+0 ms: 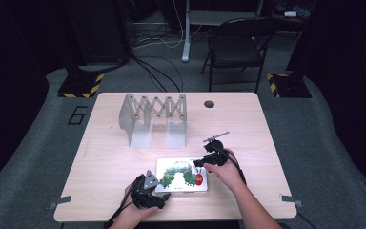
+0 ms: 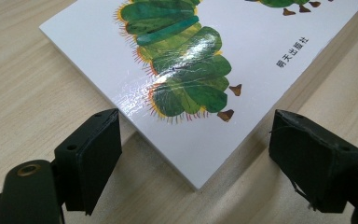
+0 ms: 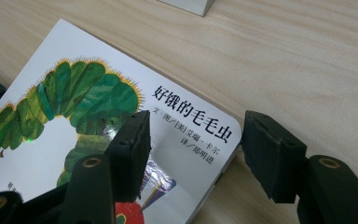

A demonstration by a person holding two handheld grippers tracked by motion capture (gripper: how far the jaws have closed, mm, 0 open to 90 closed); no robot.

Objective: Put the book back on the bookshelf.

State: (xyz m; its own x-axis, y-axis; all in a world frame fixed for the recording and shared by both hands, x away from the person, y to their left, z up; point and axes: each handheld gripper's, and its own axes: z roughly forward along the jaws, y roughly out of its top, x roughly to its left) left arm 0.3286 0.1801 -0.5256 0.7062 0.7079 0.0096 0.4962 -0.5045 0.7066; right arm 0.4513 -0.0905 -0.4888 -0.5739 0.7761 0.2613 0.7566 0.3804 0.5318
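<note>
**Both tongs astride the picture book's corners**

The caterpillar picture book (image 1: 181,175) lies flat on the worktop (image 1: 105,157). The left tongs (image 2: 196,154) stand apart, a near corner between their jaws, untouched. The right tongs (image 3: 193,149) gape too, straddling the title corner without pressing.

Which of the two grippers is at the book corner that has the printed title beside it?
The right gripper: its open jaws straddle the corner of the book beside the black title. The left gripper straddles a corner near the green caterpillar body instead.
</note>
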